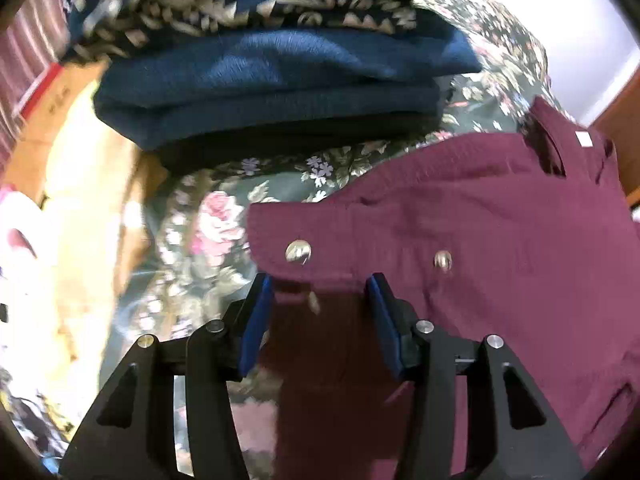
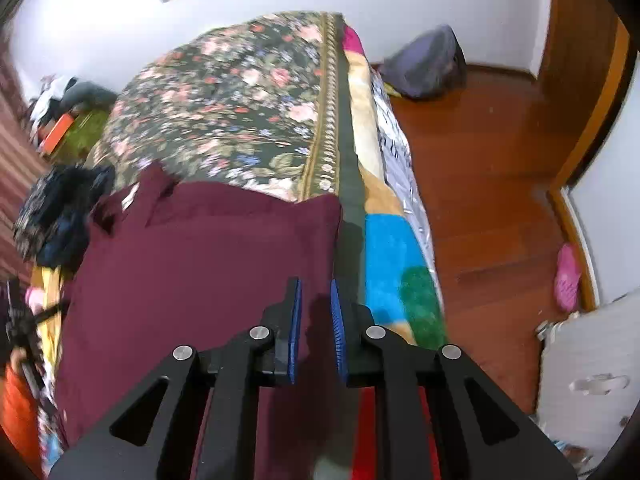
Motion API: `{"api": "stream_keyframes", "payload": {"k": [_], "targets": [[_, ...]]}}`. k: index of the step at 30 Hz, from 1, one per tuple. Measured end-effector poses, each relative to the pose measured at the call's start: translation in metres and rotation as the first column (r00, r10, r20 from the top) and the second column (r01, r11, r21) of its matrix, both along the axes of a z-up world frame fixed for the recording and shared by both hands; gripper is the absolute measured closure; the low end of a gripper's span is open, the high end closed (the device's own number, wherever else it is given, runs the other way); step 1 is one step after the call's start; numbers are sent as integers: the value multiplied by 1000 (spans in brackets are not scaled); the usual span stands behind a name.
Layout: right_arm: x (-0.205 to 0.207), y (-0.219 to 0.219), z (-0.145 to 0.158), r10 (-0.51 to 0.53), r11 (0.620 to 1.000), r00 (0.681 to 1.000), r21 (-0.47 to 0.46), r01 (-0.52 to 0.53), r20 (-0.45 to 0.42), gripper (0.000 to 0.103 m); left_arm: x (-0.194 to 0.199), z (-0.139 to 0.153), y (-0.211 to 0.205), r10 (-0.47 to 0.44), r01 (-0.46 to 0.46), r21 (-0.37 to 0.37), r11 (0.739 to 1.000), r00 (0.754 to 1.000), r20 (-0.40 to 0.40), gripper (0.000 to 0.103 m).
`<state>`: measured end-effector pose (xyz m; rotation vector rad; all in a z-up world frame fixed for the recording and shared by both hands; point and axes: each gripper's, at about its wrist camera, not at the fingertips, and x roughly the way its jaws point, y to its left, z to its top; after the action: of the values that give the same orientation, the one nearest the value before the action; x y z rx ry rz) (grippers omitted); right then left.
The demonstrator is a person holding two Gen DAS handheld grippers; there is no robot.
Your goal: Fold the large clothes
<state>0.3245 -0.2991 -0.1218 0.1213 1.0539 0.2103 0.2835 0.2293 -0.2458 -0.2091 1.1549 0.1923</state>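
Observation:
Maroon trousers (image 1: 460, 220) lie on the floral bedspread (image 1: 208, 240), waistband with two metal snap buttons toward my left gripper (image 1: 320, 288). That gripper is open, its blue pads on either side of the fly area just below the waistband, with cloth between them. In the right wrist view the same maroon trousers (image 2: 200, 256) spread across the bed (image 2: 240, 92). My right gripper (image 2: 316, 296) is open with a narrow gap, over the garment's right edge near the bed side; maroon cloth shows between the pads.
A stack of folded dark blue and patterned clothes (image 1: 272, 76) sits just beyond the trousers on the bed. A colourful blanket (image 2: 384, 248) hangs over the bed's right edge. Wooden floor (image 2: 492, 200), a grey bag (image 2: 428, 64) and a pink slipper (image 2: 568, 280) lie to the right.

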Motion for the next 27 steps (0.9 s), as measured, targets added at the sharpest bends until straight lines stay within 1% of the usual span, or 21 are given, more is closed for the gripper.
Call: {"api": "stream_keyframes", "payload": {"k": [1,2,3,4,5,6,8,10,12,16,21,23,25,27], "targets": [[-7,2,6,13,1000,1000,-17,-13,17,79,-5,5,-1,-8,8,18,1000,1000,7,54],[-19,5,13,28,999,999,-38,-27,38,64,-12,12,-4,-20,19,34,999,1000,18,54],[-35,8,20,44,998,997,-56,-41,64,55,-20,17,-7,-30,28,42,999,999,32,53],[-50,11,26,52,997,994,-63,-46,94,43,-26,22,-7,-35,34,45,998,999,41,52],[-60,13,30,55,997,991,-64,-47,120,39,-35,30,-8,-40,37,46,998,998,54,48],[-77,14,34,59,997,987,-62,-50,151,39,-42,36,-9,-41,39,44,998,997,64,43],[-97,17,36,67,997,985,-57,-59,159,39,-59,45,-13,-44,40,40,998,995,87,38],[-111,19,34,63,997,985,-46,-56,161,39,-73,51,-15,-41,38,31,999,995,95,36],[-127,21,28,52,998,986,-36,-47,158,39,-92,51,-14,-33,33,3,999,995,92,35],[-144,25,9,22,999,993,-27,-19,118,39,-121,39,-18,-20,23,-61,998,998,56,35],[-161,25,-13,-3,1000,999,-11,4,42,39,-153,18,-28,-37,36,-113,993,999,-2,35],[-164,26,-23,-5,1000,1000,-16,5,12,39,-165,10,-29,-20,19,-148,989,1000,-7,35],[-170,26,-30,-5,1000,1000,-18,5,-6,39,-174,3,-26,-2,1,-207,978,1000,-4,35],[-171,25,-39,-18,1000,999,-13,18,-27,39,-183,-7,-23,12,-11,-290,957,1000,0,35]]}}
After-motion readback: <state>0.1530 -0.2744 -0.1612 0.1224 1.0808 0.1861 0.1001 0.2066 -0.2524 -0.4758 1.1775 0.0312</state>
